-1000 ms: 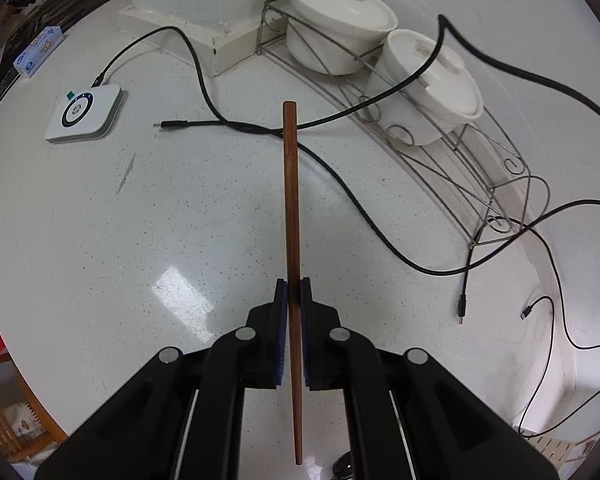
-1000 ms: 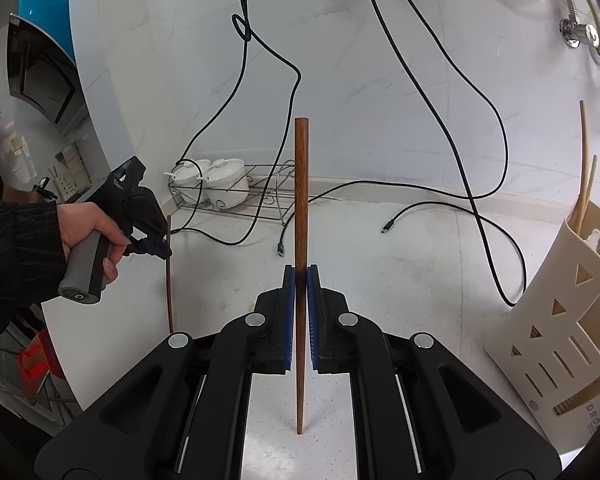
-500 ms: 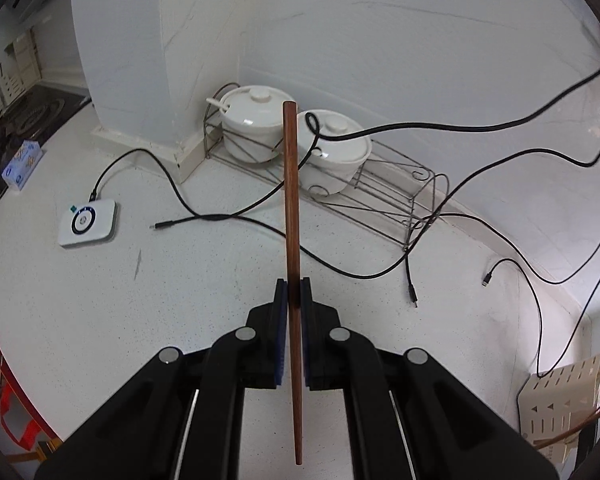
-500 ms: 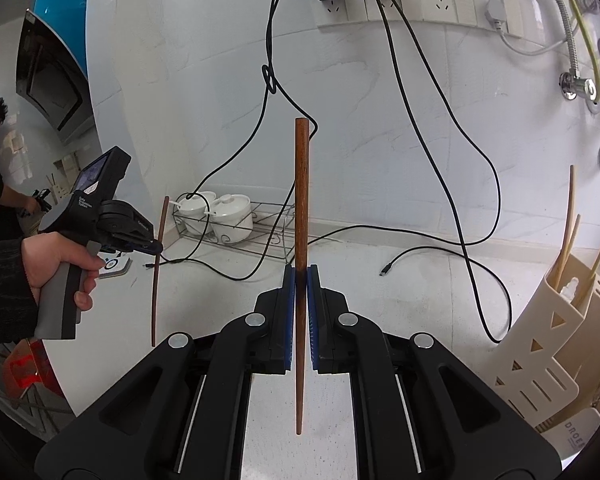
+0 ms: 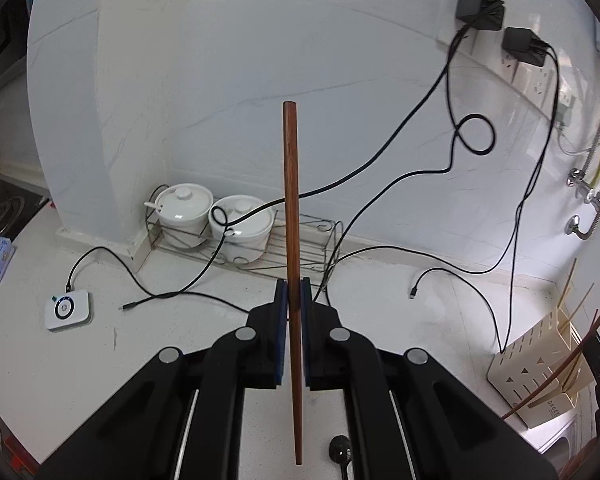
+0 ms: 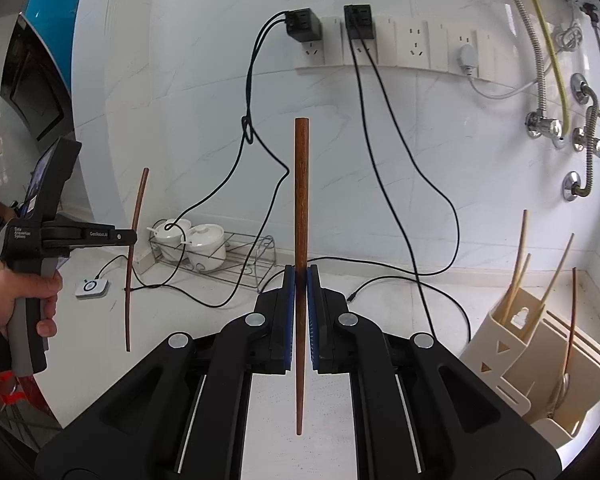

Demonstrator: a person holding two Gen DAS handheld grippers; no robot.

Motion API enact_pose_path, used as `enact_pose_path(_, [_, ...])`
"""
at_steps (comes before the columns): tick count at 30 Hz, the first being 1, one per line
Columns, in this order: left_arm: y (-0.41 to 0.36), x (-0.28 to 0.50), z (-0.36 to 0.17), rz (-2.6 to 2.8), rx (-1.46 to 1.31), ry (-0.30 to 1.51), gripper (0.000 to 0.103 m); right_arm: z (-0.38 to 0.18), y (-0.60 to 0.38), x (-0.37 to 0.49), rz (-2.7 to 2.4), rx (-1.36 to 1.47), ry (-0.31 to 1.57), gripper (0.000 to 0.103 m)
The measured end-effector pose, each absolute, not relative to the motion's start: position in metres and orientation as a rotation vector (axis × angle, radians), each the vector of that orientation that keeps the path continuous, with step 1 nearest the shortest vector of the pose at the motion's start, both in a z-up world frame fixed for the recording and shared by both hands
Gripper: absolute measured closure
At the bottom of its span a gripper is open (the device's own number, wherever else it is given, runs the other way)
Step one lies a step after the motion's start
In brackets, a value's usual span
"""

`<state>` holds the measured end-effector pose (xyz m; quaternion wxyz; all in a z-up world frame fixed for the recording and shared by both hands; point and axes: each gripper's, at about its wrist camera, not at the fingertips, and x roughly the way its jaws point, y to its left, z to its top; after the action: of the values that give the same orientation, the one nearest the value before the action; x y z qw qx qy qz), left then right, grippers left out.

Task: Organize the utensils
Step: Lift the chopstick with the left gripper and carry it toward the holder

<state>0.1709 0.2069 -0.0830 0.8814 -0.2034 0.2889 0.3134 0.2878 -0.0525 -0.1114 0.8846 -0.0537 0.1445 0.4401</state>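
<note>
My left gripper (image 5: 294, 292) is shut on a brown wooden chopstick (image 5: 290, 200), held upright above the white counter. My right gripper (image 6: 300, 280) is shut on a second brown chopstick (image 6: 301, 200), also upright. In the right wrist view the left gripper (image 6: 130, 236) with its chopstick (image 6: 134, 248) is at the far left, in a hand. A cream utensil holder (image 6: 540, 364) with several chopsticks in it stands at the right; it also shows in the left wrist view (image 5: 540, 372) at the lower right.
Two white lidded pots (image 5: 212, 216) sit on a wire rack (image 5: 292, 252) against the back wall. Black cables (image 5: 380, 184) hang from wall plugs and trail over the counter. A small white device (image 5: 67, 310) lies at the left. Taps and hoses (image 6: 560, 120) are at the right.
Both grippers have tilted upward, each still holding its chopstick, so more wall and sockets show. The left gripper has risen higher in the right wrist view.
</note>
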Motion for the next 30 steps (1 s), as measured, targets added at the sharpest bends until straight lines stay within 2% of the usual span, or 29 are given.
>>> enact_pose_path(11, [0.126, 0.187, -0.042, 0.452, -0.275, 0.44, 0.097, -0.083, -0.111, 0.274, 0.698, -0.076, 0.2, 0.097])
enact_pose_path(30, [0.007, 0.285, 0.008, 0.006, -0.194, 0.238, 0.097, -0.064, -0.226, 0.287, 0.345, -0.005, 0.126, 0.097])
